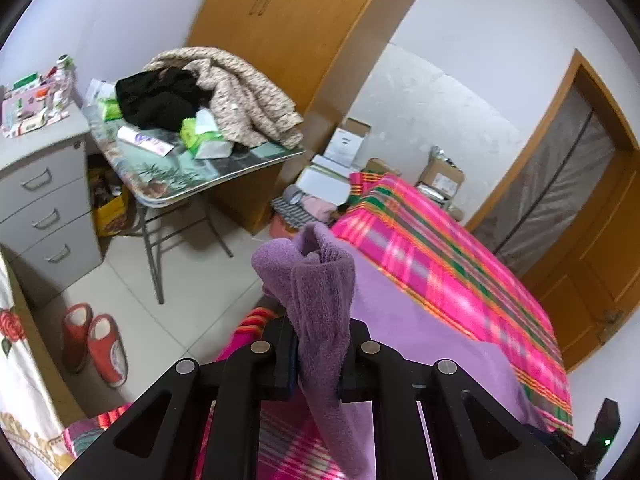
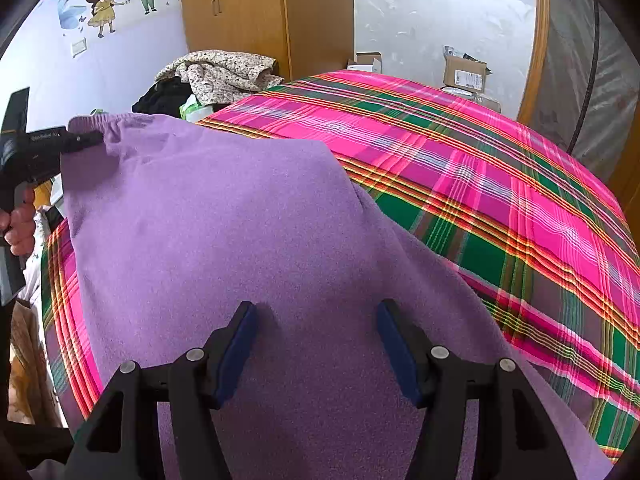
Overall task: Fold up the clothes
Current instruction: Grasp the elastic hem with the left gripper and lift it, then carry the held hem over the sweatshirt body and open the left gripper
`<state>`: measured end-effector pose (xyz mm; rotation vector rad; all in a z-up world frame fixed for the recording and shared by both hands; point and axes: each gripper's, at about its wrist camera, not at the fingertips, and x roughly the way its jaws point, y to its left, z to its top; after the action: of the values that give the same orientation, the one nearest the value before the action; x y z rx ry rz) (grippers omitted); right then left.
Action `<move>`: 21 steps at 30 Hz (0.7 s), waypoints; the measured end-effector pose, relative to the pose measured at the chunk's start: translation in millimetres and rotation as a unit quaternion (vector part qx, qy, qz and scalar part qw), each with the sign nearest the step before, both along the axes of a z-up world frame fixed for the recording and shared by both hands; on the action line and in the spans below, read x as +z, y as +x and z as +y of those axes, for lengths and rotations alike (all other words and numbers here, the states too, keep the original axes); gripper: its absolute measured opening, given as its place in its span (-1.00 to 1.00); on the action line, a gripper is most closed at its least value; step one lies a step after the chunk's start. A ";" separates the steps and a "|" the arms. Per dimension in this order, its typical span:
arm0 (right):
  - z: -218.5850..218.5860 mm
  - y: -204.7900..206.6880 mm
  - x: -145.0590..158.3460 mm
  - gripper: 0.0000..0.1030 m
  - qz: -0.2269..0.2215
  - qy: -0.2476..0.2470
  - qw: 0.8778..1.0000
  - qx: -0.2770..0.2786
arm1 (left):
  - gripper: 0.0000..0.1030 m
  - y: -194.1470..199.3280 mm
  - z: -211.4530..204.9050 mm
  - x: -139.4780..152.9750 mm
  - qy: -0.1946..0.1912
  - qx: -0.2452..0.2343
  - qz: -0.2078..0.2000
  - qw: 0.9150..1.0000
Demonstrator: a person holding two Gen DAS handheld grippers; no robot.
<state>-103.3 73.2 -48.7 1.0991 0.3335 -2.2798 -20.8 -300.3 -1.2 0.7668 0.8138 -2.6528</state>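
A purple fleece garment [image 2: 240,216] lies spread on the bed's pink and green plaid cover [image 2: 500,184]. My left gripper [image 1: 320,332] is shut on the garment's waistband end [image 1: 320,280], which bunches up between its fingers at the bed's edge. It also shows in the right wrist view [image 2: 80,140], pinching the far left corner. My right gripper [image 2: 316,312] is open, its blue-padded fingers [image 2: 240,344] standing over the near part of the garment with fabric between them but not pinched.
A folding table [image 1: 200,176] piled with clothes and packets stands beside the bed, next to a grey drawer unit [image 1: 44,208]. Red slippers [image 1: 96,340] lie on the tile floor. A wooden wardrobe [image 1: 288,20], cardboard boxes [image 1: 440,176] and a door [image 1: 580,184] are beyond.
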 end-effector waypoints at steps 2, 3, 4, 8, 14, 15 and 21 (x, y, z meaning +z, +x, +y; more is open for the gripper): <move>0.1 -0.1 0.3 0.22 0.000 0.000 1.000 0.000 | -0.76 0.3 7.4 7.1 -0.004 -0.010 0.009 1.000; 0.5 -0.3 0.4 0.22 -0.001 -0.001 1.000 0.000 | -0.76 0.1 13.1 12.0 -0.008 -0.019 0.014 1.000; 1.5 -0.8 0.7 0.21 -0.002 -0.004 1.000 0.000 | -0.76 -0.1 18.5 15.9 -0.011 -0.026 0.018 0.999; 14.2 -4.5 3.7 -0.14 -0.011 -0.029 0.999 -0.022 | -0.77 -1.8 40.1 33.3 -0.026 -0.058 0.037 0.997; 37.3 -6.6 12.2 -0.30 -0.025 -0.061 0.997 -0.051 | -0.77 -4.6 80.7 56.3 -0.051 -0.120 0.063 0.989; 40.8 -6.4 13.4 -0.30 -0.025 -0.063 0.996 -0.054 | -0.77 -5.5 86.1 58.1 -0.054 -0.129 0.066 0.988; 57.2 -3.5 15.4 -0.30 -0.029 -0.076 0.994 -0.070 | -0.77 -12.9 133.9 62.6 -0.086 -0.210 0.075 0.971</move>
<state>-106.8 130.3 -33.3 1.1385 0.0596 -2.3466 -33.7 -166.4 61.3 0.7714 0.4831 -3.1382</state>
